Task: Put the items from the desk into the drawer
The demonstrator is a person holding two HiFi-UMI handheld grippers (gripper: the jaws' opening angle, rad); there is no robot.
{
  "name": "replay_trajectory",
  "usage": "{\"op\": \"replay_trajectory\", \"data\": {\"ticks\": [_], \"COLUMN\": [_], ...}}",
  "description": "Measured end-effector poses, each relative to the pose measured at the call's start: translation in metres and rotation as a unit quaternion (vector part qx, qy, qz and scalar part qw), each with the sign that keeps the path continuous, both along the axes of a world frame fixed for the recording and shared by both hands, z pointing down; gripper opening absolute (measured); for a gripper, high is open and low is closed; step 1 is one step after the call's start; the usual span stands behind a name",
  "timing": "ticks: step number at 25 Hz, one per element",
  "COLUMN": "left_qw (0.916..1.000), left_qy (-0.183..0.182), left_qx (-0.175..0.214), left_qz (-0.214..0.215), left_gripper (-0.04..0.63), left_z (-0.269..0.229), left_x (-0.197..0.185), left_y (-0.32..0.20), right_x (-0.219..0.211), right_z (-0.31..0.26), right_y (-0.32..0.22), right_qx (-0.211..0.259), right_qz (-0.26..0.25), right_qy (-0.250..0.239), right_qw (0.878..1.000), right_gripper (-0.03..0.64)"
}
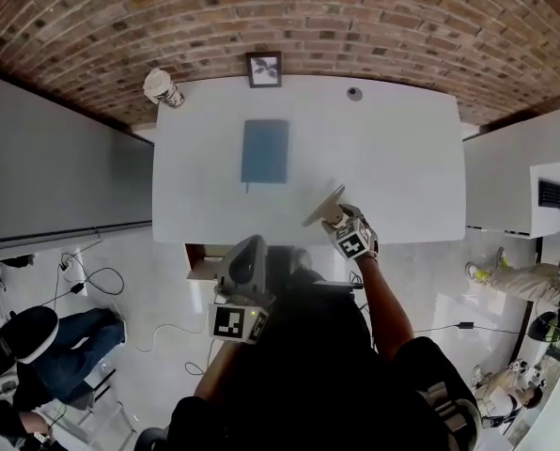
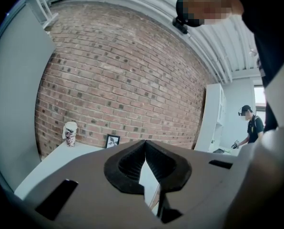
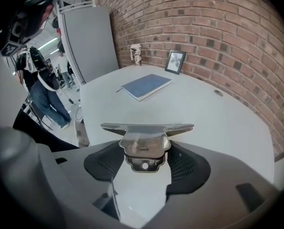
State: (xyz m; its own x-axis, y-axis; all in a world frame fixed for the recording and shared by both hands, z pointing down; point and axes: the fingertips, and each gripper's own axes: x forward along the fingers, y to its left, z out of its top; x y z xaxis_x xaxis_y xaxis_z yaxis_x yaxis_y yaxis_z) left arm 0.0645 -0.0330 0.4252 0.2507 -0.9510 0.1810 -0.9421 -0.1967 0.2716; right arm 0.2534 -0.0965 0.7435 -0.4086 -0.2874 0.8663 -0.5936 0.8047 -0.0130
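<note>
A white desk [image 1: 402, 158] carries a blue notebook [image 1: 264, 150] [image 3: 147, 86], a small photo frame [image 1: 264, 69] [image 3: 175, 62] [image 2: 112, 140] and a patterned paper cup [image 1: 163, 86] [image 2: 70, 133] [image 3: 136, 54]. My right gripper [image 1: 334, 216] [image 3: 143, 161] is over the desk's front edge, shut on the metal clip [image 3: 144, 140] of a thin flat board [image 1: 323, 205] lifted off the desk and tilted. My left gripper [image 1: 252, 247] [image 2: 145, 163] hangs in front of the desk, shut with nothing in it. Just to its left, an open drawer [image 1: 197, 269] shows under the desk edge.
A round cable grommet [image 1: 354, 93] [image 3: 218, 93] sits near the desk's back edge by the brick wall. A grey partition [image 1: 54, 167] stands on the left, a white cabinet [image 1: 520, 186] on the right. People [image 1: 36, 346] and cables [image 1: 97, 275] are on the floor around.
</note>
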Motion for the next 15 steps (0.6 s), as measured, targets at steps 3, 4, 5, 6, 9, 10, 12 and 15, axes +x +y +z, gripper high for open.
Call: {"op": "replay_trajectory", "data": {"ticks": [3,4,5,6,9,10,12,15], "left_qw": [0.9999,0.9998,0.9997,0.9995,0.9985,0.998,0.9965,0.9939], "left_qy": [-0.005,-0.007,-0.008,-0.007,-0.011,-0.015,-0.014,-0.011], "left_qx": [0.005,0.008,0.009,0.009,0.005,0.004,0.003,-0.002], "left_qz": [-0.012,-0.017,-0.023,-0.031,-0.053,-0.061,-0.082,-0.11], "left_gripper": [0.003,0.004,0.003,0.003,0.004,0.004,0.003,0.004], "left_z": [-0.005,-0.007,-0.01,-0.011,-0.013,-0.013,-0.014,-0.014], "left_x": [0.004,0.005,0.005,0.005,0.001,-0.002,-0.011,-0.027], "left_y": [0.024,0.032,0.04,0.047,0.07,0.077,0.091,0.11], "right_x": [0.0,0.0,-0.002,-0.004,-0.014,-0.018,-0.027,-0.044], "right_z": [-0.013,-0.016,-0.019,-0.023,-0.033,-0.036,-0.042,-0.054], "right_y": [0.013,0.018,0.022,0.026,0.036,0.039,0.046,0.062], "right_qx": [0.009,0.01,0.012,0.013,0.021,0.024,0.028,0.027], "right_qz": [0.008,0.008,0.006,0.004,-0.01,-0.016,-0.027,-0.038], "right_qy": [-0.017,-0.021,-0.025,-0.029,-0.044,-0.048,-0.057,-0.08], "right_qw": [1.0,1.0,1.0,0.999,0.999,0.998,0.998,0.996], "right_gripper": [0.279,0.279,0.278,0.278,0.278,0.278,0.278,0.278]}}
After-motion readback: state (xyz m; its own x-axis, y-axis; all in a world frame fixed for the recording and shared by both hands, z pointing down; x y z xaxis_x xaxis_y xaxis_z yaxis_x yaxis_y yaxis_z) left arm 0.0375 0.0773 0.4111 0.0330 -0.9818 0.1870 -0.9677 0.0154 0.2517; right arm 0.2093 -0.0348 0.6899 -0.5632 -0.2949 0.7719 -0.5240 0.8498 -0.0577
